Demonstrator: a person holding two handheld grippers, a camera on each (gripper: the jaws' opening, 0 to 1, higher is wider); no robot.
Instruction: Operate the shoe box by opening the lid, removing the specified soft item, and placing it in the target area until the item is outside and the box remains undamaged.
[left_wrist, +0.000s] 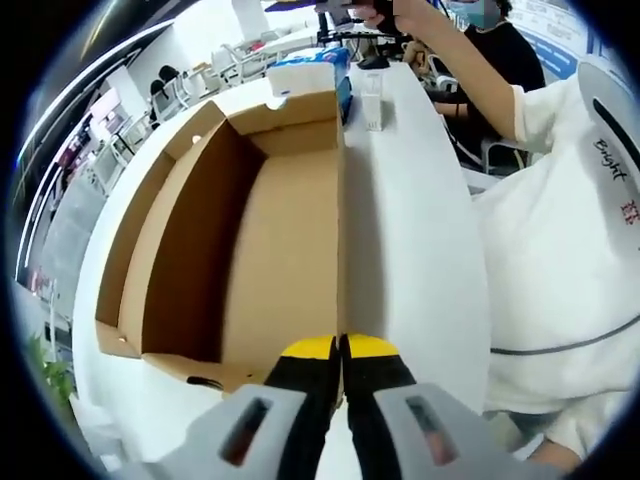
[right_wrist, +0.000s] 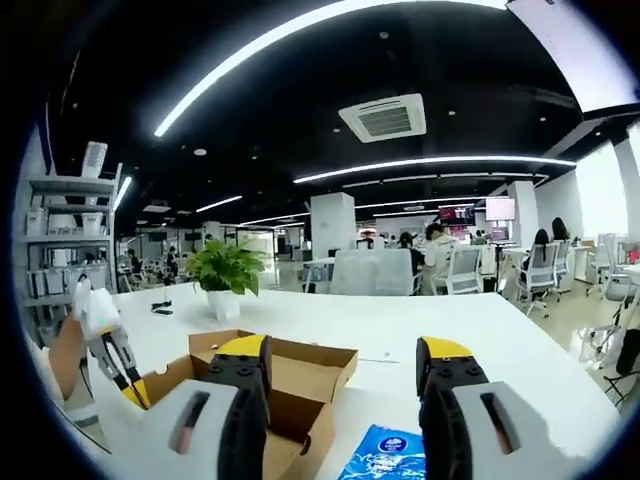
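Clearly the shoe box (left_wrist: 250, 240) lies open on the white counter (left_wrist: 420, 230), cardboard, light, walls thin and easy to crease; its long axis runs away from the left gripper (left_wrist: 340, 350), whose fingers are clenched on the near end of the box's right wall. Best hold looks like that rim, gently. No soft item visible inside. In the right gripper view the box (right_wrist: 300, 375) sits low and left; the right gripper (right_wrist: 345, 365) hangs released, fingers wide apart, above a blue packet (right_wrist: 385, 455).
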